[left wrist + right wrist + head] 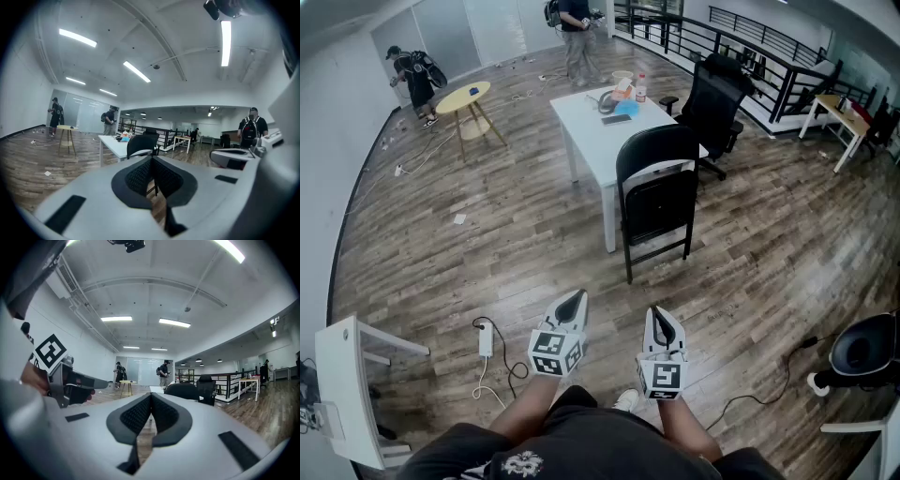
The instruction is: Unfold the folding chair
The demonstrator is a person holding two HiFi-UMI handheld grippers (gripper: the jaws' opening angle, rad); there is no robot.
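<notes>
Left gripper (pixel 575 298), right gripper (pixel 660 317): white shells, black ribbed fingers (pixel 140 176), black-and-white marker cubes (pixel 555 353). Person: dark garment (pixel 581 441) with white emblem (pixel 522 463); white shoe (pixel 626 400).

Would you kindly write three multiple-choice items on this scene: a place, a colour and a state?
1. The folding chair stands: A) beside the white table B) on the table C) flat on the floor
2. The round table has a top that is: A) red B) yellow C) black
3. The left gripper and right gripper are: A) open B) shut, empty C) gripping the chair
Answers: A, it stands at the table's corner; B, its top is yellow; B, both pairs of jaws meet on nothing.
</notes>
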